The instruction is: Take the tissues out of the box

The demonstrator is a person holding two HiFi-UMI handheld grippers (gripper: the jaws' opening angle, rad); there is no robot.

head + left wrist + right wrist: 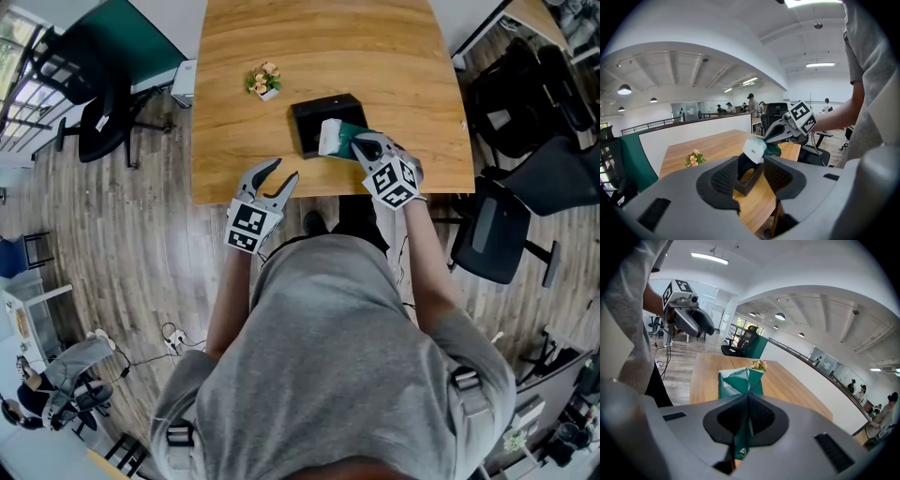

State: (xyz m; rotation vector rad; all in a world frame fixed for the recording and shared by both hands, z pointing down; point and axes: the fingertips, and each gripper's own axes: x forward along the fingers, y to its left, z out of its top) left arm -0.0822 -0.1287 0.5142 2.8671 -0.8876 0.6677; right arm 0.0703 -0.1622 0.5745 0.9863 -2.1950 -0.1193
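Observation:
A black box (pixel 314 114) stands on the wooden table (pixel 244 150), near its front edge. My right gripper (pixel 355 147) is shut on a green and white tissue pack (pixel 334 137), which hangs over the box's right side. In the right gripper view the green pack (pixel 739 382) is pinched between the closed jaws of the right gripper (pixel 748 398). My left gripper (pixel 285 172) stands open and holds nothing at the table's front edge, left of the box. In the left gripper view the box (pixel 749 177) shows between the jaws, with the pack (pixel 755 149) above it.
A small pot of flowers (pixel 264 81) sits on the table behind and left of the box. Office chairs stand on the wooden floor at the left (pixel 105 117) and right (pixel 497 239) of the table. People are far off in the background.

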